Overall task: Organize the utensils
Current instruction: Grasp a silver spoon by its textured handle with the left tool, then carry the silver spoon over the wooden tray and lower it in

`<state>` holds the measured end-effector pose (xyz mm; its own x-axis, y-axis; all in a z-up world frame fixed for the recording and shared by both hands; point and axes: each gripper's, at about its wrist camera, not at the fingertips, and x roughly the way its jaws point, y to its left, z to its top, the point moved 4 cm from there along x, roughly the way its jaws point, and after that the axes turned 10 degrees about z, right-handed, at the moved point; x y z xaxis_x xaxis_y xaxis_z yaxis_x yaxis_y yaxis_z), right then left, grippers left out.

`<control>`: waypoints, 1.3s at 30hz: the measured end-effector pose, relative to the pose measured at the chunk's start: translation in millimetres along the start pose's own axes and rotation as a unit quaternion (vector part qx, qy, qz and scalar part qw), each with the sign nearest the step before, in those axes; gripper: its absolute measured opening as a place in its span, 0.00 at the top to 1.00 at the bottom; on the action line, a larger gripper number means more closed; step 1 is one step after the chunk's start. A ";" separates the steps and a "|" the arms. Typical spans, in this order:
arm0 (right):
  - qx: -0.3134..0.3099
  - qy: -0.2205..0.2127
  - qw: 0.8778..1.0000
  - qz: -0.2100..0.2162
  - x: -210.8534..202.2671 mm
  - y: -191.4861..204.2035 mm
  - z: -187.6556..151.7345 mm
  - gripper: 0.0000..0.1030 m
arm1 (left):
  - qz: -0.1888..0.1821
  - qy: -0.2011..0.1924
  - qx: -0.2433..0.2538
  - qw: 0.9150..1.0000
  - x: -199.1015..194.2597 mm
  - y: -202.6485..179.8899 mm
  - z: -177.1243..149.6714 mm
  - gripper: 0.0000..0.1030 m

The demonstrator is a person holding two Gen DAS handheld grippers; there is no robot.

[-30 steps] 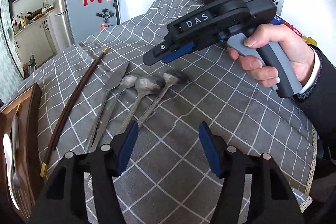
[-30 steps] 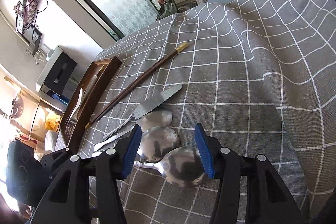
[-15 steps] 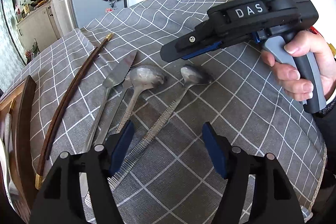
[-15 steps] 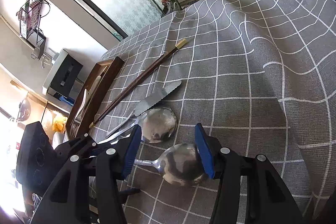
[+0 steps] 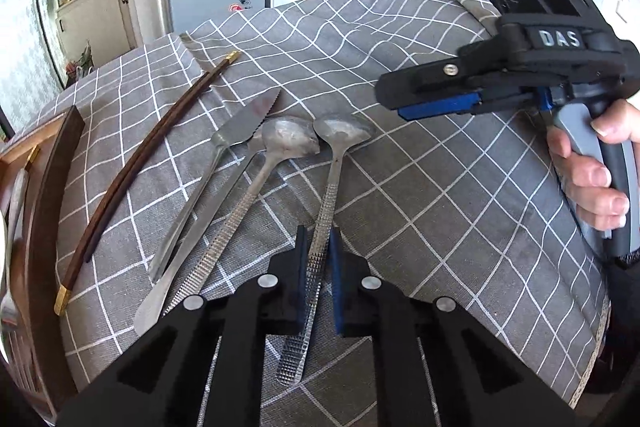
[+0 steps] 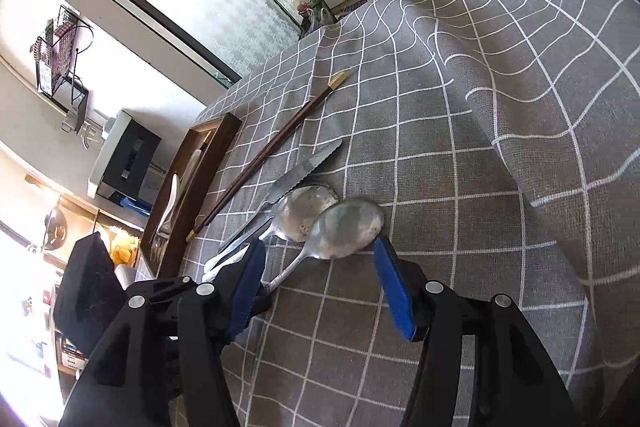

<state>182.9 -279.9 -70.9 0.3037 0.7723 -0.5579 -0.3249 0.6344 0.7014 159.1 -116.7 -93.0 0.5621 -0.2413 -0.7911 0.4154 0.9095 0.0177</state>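
The left gripper [image 5: 318, 267] is now being closed on the spoon [image 5: 328, 195] handle, seemingly pinched; the right gripper [image 6: 318, 279], open, is opening slightly.

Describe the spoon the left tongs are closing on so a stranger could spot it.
On the grey checked tablecloth lies a row of metal cutlery. The spoon is the rightmost piece, beside another spoon. Only its textured handle runs between the closing left tongs.

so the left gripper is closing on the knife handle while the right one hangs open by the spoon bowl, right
Not the knife. In the left wrist view, the left gripper is closing on the textured handle of the rightmost spoon; the knife lies untouched further left. The right gripper does hang open, opening further, by that spoon's bowl.
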 end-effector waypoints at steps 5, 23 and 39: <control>0.039 0.031 0.999 0.018 23.7 4.5 -15.0 0.44 | -0.004 -0.008 -0.013 1.000 -1.4 0.1 -1.3 0.89; 0.041 -0.062 0.997 0.012 34.1 13.8 5.0 0.98 | 0.024 -0.016 0.043 0.999 -9.8 -22.4 -13.3 0.87; -0.017 -0.041 0.997 0.063 58.7 102.4 15.4 0.98 | 0.080 -0.048 0.009 0.996 -77.9 40.8 -37.2 0.91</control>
<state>181.2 -170.2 -25.0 0.3308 0.8411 -0.4279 -0.3945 0.5352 0.7470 105.7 -48.2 -53.4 0.6878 -0.1264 -0.7148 0.3270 0.9331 0.1497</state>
